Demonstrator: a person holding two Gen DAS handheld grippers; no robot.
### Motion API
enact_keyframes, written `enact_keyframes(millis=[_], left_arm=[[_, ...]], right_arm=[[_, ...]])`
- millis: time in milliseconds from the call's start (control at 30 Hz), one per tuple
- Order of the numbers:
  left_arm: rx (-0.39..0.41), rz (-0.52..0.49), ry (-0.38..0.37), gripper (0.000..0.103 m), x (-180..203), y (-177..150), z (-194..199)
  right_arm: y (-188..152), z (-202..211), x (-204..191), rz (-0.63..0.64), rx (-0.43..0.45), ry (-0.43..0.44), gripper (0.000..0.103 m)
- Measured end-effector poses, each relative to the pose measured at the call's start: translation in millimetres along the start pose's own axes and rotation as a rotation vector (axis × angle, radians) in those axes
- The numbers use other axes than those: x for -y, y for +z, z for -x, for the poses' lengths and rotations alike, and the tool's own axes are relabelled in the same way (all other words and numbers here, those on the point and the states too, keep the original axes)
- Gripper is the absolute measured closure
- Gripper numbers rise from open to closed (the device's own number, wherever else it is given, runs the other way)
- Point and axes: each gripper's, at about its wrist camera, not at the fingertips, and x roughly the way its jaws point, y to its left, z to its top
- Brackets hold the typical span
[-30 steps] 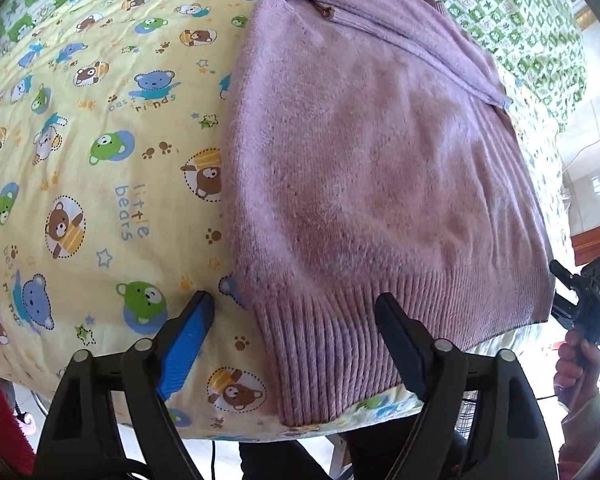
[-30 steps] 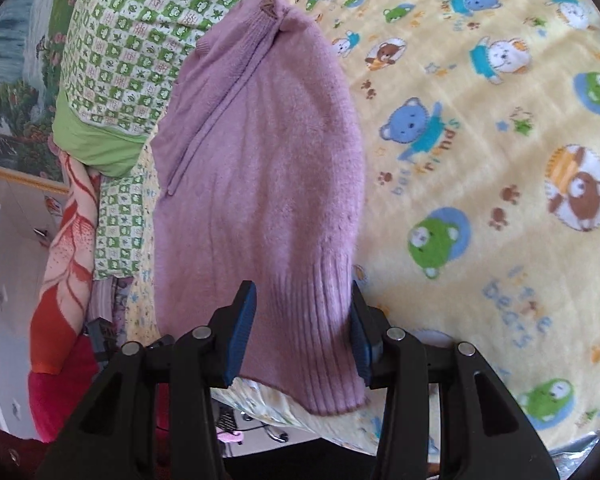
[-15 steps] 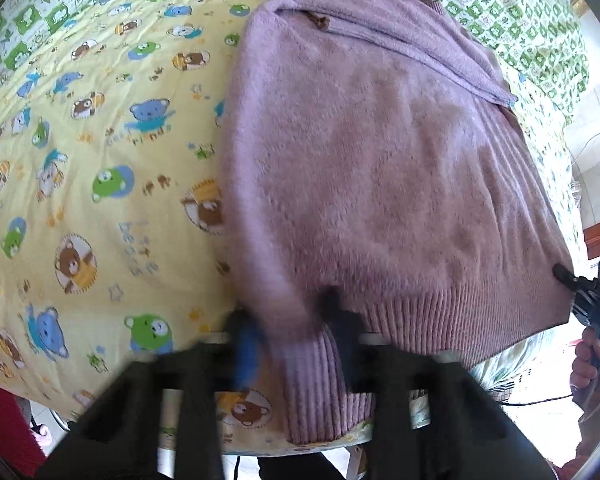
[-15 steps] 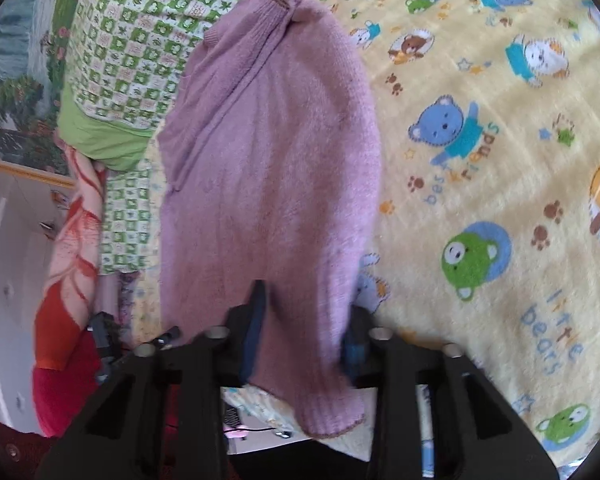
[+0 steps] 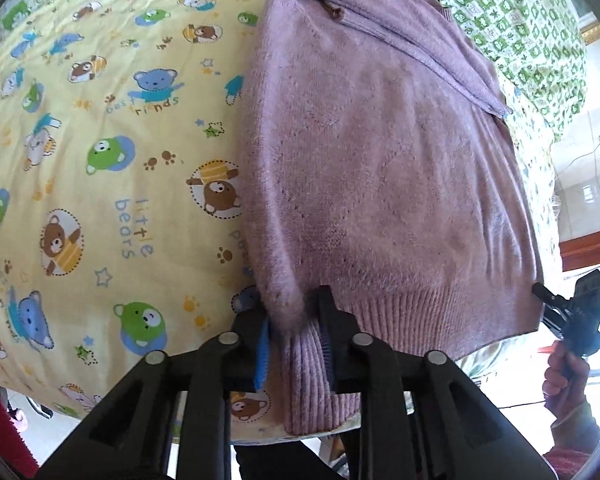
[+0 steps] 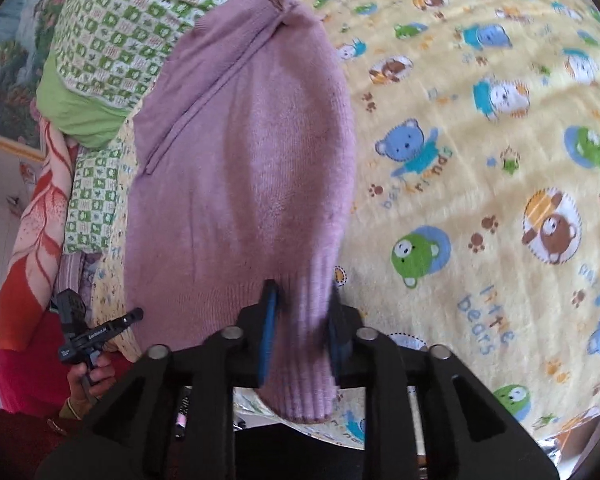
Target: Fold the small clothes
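My left tool (image 5: 294, 336) pinches the ribbed hem at one bottom corner of the purple sweater (image 5: 380, 184), jaws easing open a bit, knit between the pads. My right tool (image 6: 302, 330) does the same at the other hem corner. Sweater lies flat on the bed's yellow bear blanket (image 5: 100, 160), near edge overhanging. Green checked pillow (image 6: 116, 28) beyond the collar.

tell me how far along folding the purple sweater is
Done: the sleeves look tucked in, so the purple sweater lies as a long panel on the bear blanket. In hand: the left gripper and right gripper each have a corner of the ribbed hem between their fingers, jaws easing open slightly. Left: fold the hem up toward the collar.
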Motion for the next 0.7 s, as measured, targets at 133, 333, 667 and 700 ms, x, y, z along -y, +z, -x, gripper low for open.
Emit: enact_keyframes(millis=[133, 333, 667, 700], left_arm=[[-0.042, -0.031, -0.021, 0.055, 12.5, -0.8, -2.8], [-0.013, -0.171, 0.050, 0.092, 41.3, -5.4, -10.1], [0.000, -0.099, -0.014, 0.098, 21.6, -2.4, 6.6], [0.007, -0.089, -0.028, 0.098, 23.3, 1.9, 12.0]], right_arm=[[-1.2, 3.9, 12.2, -0.059, 0.007, 0.045, 0.073], [-1.5, -2.7, 15.0, -0.099, 0.001, 0.088, 0.073], [0.2, 7.0, 7.1, -0.039, -0.008, 0.061, 0.095], [3.4, 9.3, 1.5, -0.035, 0.007, 0.082, 0.095]])
